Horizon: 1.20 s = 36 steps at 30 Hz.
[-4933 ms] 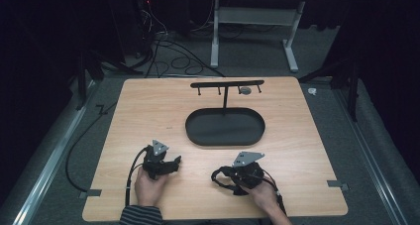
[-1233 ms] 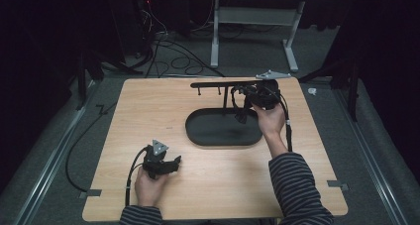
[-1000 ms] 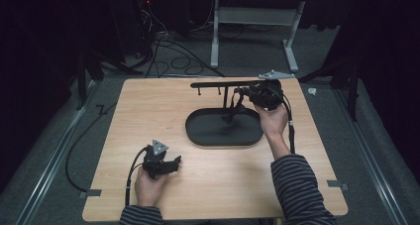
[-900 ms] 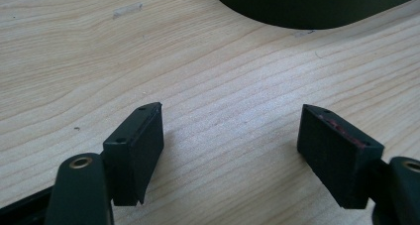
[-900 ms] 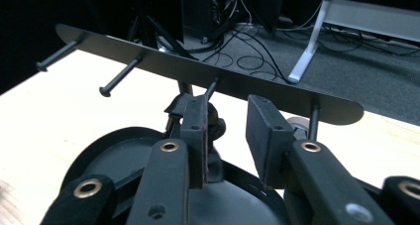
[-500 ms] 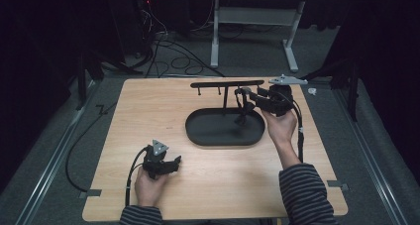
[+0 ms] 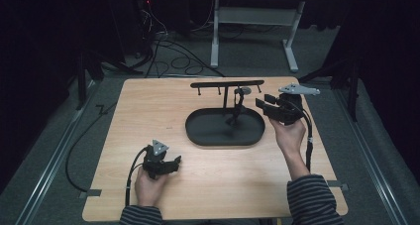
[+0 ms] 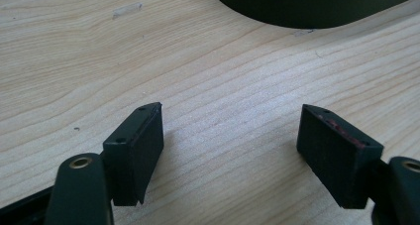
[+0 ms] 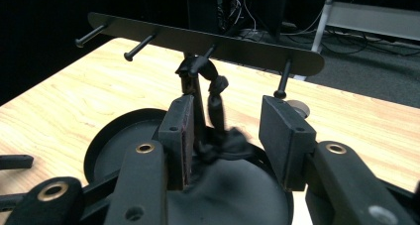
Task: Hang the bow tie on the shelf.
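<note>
Hard to read: a black pouch (image 9: 223, 185) with a cord (image 9: 214, 93), dark against the dark tray (image 7: 198, 131), so its outline is blurred; in the right gripper view its lower part is cut off by the frame and partly screened by the jaws, and the cord's knot at the peg cannot be made out clearly. Items: one rack (image 7: 227, 84), a flat black bar on a single thin post rising from the tray; four pegs visible in the right gripper view, each a slim rod with a rounded knob end. One oval tray, matte black, shallow-walled, standing mid-table. One pouch, soft, cloth-like, crumpled, hanging by its cord from a peg with its body down at the tray. One table (image 7: 148, 106), pale wood-grain board, rectangular, its corners taped. Two grippers. Right gripper (image 9: 224, 131): at the right end of the rack, jaws parted and just been opening, standing either side of the pouch's gathered top without pressing it. Left gripper (image 8: 230, 140): near the table's front edge, well apart from the tray, jaws spread wide over bare wood, grasping nothing.
</note>
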Available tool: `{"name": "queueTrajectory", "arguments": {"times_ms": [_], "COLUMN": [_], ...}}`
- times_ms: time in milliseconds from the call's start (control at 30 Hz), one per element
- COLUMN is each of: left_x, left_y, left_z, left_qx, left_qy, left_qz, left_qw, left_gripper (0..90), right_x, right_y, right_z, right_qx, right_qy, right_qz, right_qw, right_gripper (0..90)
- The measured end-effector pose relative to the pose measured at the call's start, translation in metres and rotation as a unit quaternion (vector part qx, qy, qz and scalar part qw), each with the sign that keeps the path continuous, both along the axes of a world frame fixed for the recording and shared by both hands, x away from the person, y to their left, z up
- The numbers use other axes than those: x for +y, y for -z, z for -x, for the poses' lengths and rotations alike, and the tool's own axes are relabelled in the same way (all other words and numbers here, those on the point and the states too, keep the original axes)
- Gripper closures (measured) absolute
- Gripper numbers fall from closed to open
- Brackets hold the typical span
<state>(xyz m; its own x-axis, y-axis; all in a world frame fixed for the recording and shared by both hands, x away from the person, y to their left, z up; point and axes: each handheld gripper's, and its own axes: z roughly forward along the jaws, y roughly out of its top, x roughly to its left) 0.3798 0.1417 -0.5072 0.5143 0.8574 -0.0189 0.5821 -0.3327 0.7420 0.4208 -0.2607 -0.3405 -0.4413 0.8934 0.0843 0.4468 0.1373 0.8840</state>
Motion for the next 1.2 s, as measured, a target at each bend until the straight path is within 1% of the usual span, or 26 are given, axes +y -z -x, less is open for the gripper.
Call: {"name": "queueTrajectory", "arguments": {"times_ms": [200, 600, 867, 1100, 1200], "left_x": [0.0, 0.0, 0.0, 0.0, 0.0], "left_y": [0.0, 0.0, 0.0, 0.0, 0.0], "left_z": [0.0, 0.0, 0.0, 0.0, 0.0], "left_qx": [0.0, 0.001, 0.001, 0.001, 0.001], "left_qy": [0.0, 0.0, 0.0, 0.0, 0.0], "left_qz": [0.0, 0.0, 0.002, 0.001, 0.001], "left_qw": [1.0, 1.0, 1.0, 1.0, 1.0], "left_gripper": [26.7, 26.9, 27.0, 27.0, 27.0], "right_x": [-0.008, -0.02, -0.027, -0.032, -0.035], "right_y": [-0.003, 0.001, 0.004, 0.005, 0.006], "right_z": [0.009, 0.037, 0.048, 0.059, 0.065], "right_qx": [-0.004, -0.011, -0.011, -0.014, -0.017], "right_qy": [-0.003, -0.012, -0.019, -0.018, -0.017], "right_qz": [-0.013, -0.022, -0.033, -0.037, -0.044], "right_qw": [0.9999, 0.9996, 0.9992, 0.9991, 0.9987], "right_gripper": [58.1, 57.6, 59.6, 59.6, 59.6]}}
